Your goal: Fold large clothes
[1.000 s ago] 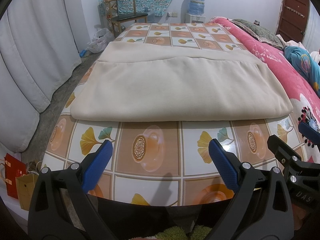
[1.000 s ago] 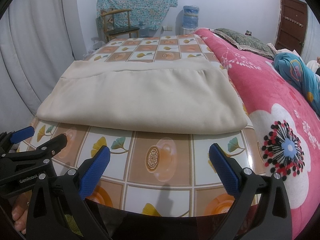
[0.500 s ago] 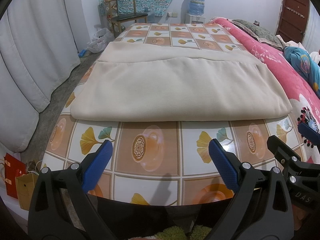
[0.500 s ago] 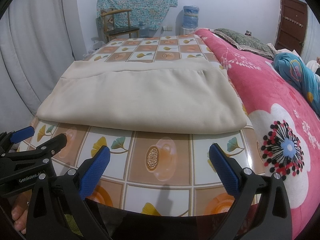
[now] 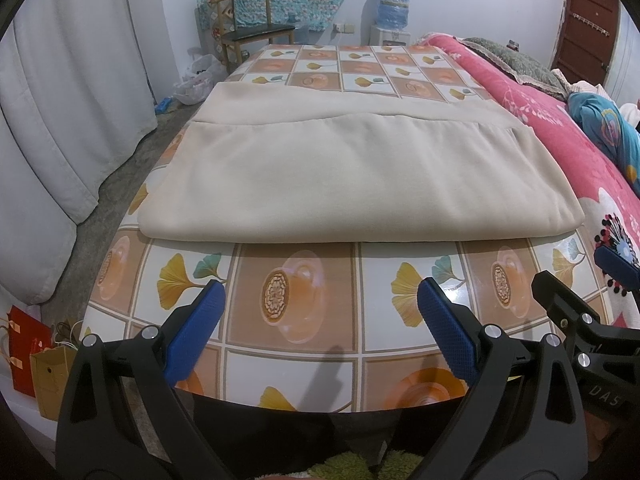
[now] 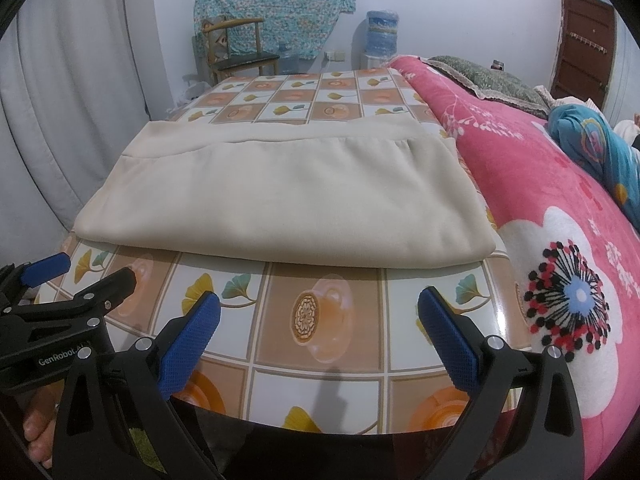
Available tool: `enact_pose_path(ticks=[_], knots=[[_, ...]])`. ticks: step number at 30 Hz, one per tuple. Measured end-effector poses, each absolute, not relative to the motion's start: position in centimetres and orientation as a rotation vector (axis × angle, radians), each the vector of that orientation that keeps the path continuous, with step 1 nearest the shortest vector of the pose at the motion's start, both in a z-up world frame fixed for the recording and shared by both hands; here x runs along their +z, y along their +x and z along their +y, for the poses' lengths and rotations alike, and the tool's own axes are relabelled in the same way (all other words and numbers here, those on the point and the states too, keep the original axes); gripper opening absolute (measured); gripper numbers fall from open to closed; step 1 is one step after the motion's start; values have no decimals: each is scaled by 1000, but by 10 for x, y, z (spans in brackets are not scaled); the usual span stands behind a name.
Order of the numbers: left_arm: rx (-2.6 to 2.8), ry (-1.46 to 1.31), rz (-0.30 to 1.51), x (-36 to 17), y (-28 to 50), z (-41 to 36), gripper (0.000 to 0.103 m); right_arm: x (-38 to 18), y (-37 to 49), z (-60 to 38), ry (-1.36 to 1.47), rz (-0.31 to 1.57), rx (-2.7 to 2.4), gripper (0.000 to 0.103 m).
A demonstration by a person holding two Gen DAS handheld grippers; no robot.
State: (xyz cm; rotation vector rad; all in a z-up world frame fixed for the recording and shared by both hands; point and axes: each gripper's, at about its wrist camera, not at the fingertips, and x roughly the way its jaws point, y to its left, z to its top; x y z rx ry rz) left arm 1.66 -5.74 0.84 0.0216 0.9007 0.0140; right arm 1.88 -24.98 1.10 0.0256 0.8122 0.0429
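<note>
A large cream garment [image 5: 352,176] [image 6: 288,204] lies folded flat on a table with a tiled leaf-and-cup oilcloth [image 5: 292,304] [image 6: 320,312]. Its top layer ends short of the far hem, so a band of the lower layer shows at the back. My left gripper [image 5: 320,304] hangs open over the table's near edge, short of the garment, with nothing between its blue pads. My right gripper [image 6: 320,316] is likewise open and empty at the near edge. Each gripper shows in the other's view, the right gripper [image 5: 580,284] at right and the left gripper [image 6: 84,276] at left.
A bed with a pink flowered blanket [image 6: 560,216] runs along the table's right side. Grey curtains [image 5: 60,120] hang at left. A wooden chair [image 5: 248,28] and a water dispenser [image 5: 392,12] stand by the far wall. Paper bags [image 5: 36,356] sit on the floor at left.
</note>
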Motion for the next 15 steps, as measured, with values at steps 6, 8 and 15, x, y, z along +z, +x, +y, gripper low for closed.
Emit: enact_pose_path(ticks=[6,8,15], knots=[[13,20,901,9,17,-56,93,11,18,-249,25,811,44,96],[12,21,902,9,17,-58,93,11,18,-249,25,811,44,96],[12,19,902,9,17,-58,93,11,18,-249,25,812,44,96]])
